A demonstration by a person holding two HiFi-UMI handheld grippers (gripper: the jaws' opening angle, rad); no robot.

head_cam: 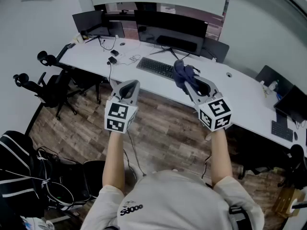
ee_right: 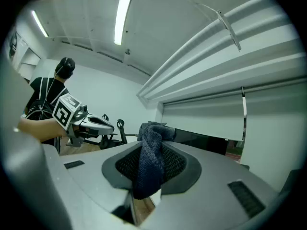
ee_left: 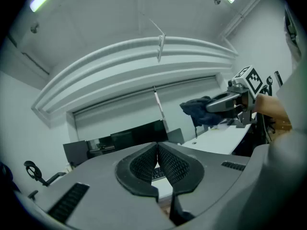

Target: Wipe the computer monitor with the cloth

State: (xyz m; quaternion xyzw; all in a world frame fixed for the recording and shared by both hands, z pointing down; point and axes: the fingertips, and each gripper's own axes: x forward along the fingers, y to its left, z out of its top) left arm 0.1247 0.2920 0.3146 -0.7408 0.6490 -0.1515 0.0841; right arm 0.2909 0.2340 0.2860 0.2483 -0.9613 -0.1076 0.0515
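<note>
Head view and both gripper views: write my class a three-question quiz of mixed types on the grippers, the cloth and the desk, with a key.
1. True or false: the left gripper holds the cloth.
2. Pick one. The right gripper has its jaws: A) wide apart and empty; B) shut on the cloth; C) shut on a cable.
3. Name it: what lies on the desk just in front of the large monitor?
Key: 1 false, its jaws are together with nothing between them; 2 B; 3 the keyboard.
</note>
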